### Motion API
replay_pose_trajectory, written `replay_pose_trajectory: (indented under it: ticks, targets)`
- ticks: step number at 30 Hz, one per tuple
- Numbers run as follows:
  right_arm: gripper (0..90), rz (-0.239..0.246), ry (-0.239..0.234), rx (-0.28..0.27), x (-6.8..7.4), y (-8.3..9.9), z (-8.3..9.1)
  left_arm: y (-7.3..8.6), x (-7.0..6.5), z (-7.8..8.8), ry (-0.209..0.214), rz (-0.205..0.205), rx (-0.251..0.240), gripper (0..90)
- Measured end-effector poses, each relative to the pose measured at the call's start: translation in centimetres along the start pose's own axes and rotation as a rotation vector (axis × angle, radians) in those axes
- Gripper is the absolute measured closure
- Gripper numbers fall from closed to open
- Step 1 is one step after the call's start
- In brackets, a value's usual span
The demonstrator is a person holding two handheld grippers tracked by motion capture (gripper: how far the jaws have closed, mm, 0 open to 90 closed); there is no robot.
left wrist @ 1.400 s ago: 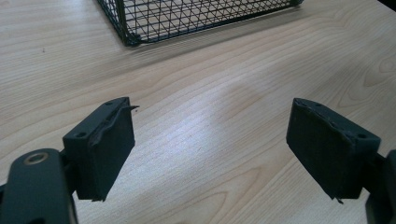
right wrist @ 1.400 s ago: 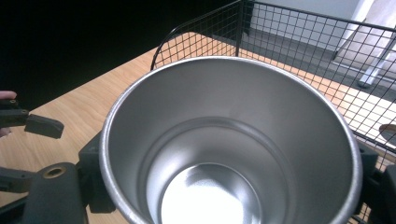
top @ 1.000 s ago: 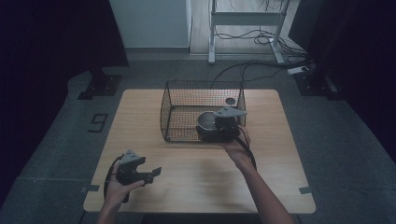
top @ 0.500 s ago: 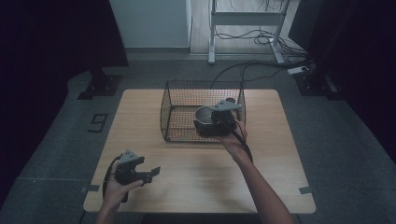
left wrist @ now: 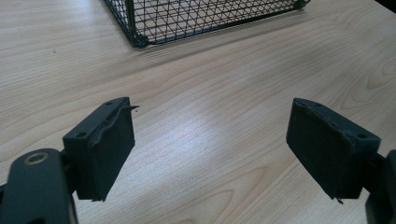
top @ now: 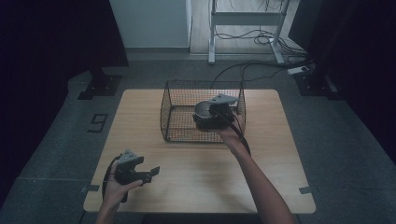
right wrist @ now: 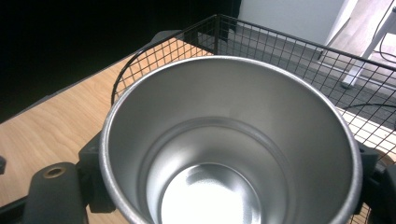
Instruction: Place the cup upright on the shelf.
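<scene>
So the right gripper (top: 201, 117) is clamped on a metal cup (right wrist: 229, 144), one jaw on each side of it, and in the right gripper view you're looking straight down into the shiny steel inside. From the high view the cup sits up over the wire basket (top: 175, 105), at about 3 o'clock of the basket's middle, near its right wall. Can't tell if the cup bottom is touching the basket floor or hanging above it.

The left gripper (top: 152, 173) is way off at 7 o'clock from the basket, down near the front-left corner of the table (top: 280, 154). Its jaws are spread wide with nothing between them, just bare wood grain under them in the left gripper view, and the basket corner sits at 12 o'clock.

Count: two grippers, one cup, one black mesh basket, one wooden table. No brand, label or writing readable on the cup or basket.
</scene>
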State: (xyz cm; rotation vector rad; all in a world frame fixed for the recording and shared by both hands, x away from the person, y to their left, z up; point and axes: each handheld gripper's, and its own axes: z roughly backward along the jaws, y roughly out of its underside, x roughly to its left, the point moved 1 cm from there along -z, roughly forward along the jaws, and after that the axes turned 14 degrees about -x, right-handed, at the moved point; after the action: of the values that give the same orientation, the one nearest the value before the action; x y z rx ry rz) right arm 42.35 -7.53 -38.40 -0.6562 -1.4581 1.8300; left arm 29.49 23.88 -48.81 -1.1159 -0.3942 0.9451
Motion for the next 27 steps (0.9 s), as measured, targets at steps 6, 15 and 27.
replay_pose_trajectory:
  ticks: [6, 15, 27]
  targets:
    - [18.4, -0.001, 0.005, 0.005, -0.5, -0.2, -1.0, 0.0, 0.2, 0.2, -0.002, 0.005, -0.006, 15.6]
    - [18.4, 0.001, 0.012, 0.027, -0.9, -0.4, -2.4, 0.0, 0.4, 0.3, -0.005, 0.007, -0.003, 15.8]
    - [18.4, -0.006, 0.019, 0.048, -1.9, -0.8, -4.5, -0.1, 0.5, 0.5, -0.004, 0.012, -0.012, 15.8]
